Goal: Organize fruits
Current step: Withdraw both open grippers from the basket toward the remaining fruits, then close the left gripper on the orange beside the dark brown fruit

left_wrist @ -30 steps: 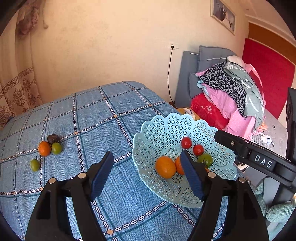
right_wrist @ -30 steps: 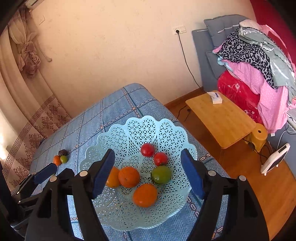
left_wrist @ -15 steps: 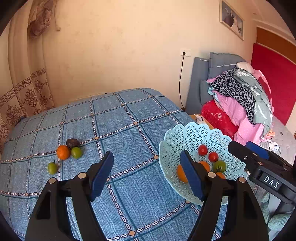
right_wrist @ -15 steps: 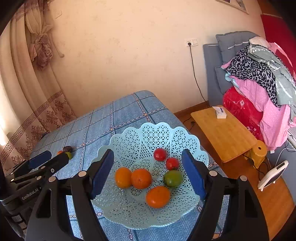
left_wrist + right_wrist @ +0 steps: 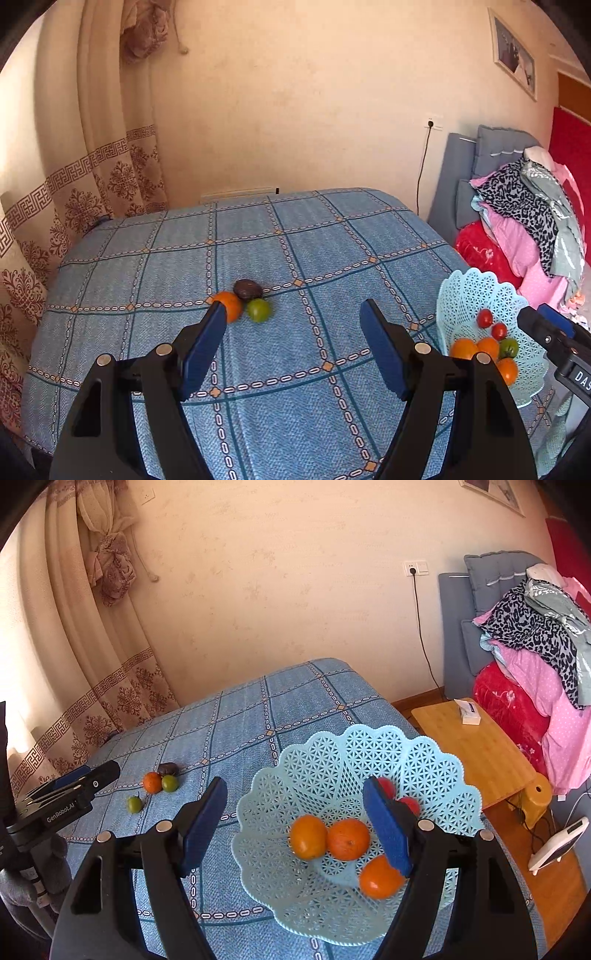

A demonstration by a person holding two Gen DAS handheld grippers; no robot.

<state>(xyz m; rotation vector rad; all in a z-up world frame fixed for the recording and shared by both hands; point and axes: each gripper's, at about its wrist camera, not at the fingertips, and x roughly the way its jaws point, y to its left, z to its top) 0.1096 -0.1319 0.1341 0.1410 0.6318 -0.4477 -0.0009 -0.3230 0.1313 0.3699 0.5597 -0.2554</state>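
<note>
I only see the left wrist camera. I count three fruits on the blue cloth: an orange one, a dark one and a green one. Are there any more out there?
Observer: Yes, one more. A small green fruit with a stem lies apart from the orange one, on the side nearer the cameras.
Child: Is the other gripper holding something?
Observer: No. The right gripper is open and empty, above the basket.
Child: What's past the basket, off the cloth?
Observer: A low wooden table with a small white box on it.
</note>
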